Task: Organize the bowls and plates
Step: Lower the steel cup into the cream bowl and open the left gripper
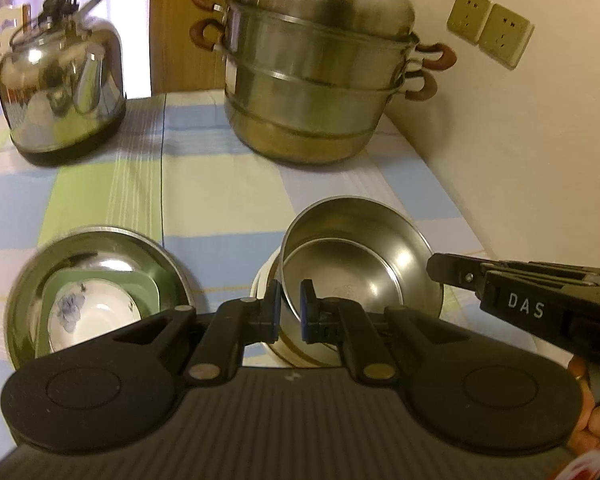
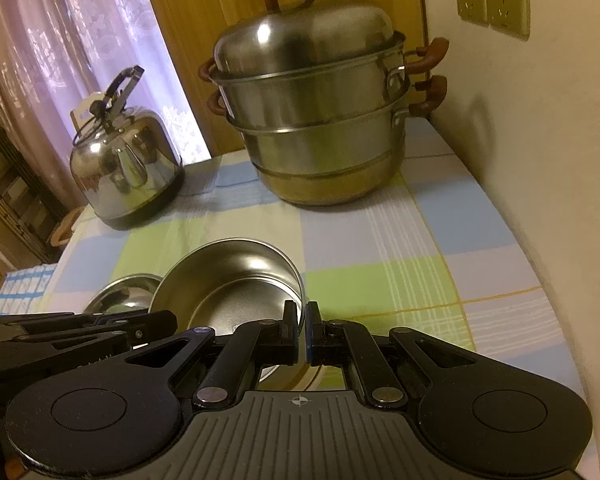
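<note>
Both grippers pinch the same steel bowl from opposite sides of its rim, a two-handed hold that suits a wide, slippery dish whose thin edge gives each claw only a small bite. The left gripper has its blue-edged pads closed on the near-left part of the rim, and the right gripper clamps the near-right part, its jaws pressed almost together with just the metal lip between them. The bowl tilts, its far edge higher than the near one, and it sits over a white dish whose pale rim peeks out at its left; whether the steel bowl rests on that dish or hangs just above it cannot be told. This stack lies near the front edge of the table, which wears a checked cloth. Just beside it, toward the front left corner, a second steel bowl already nests a green square dish and a white bowl with a blue flower, so the sorting looks partly done. A kettle and a stacked steamer pot stand well apart along the back edge, leaving the middle free for moving dishes.
</note>
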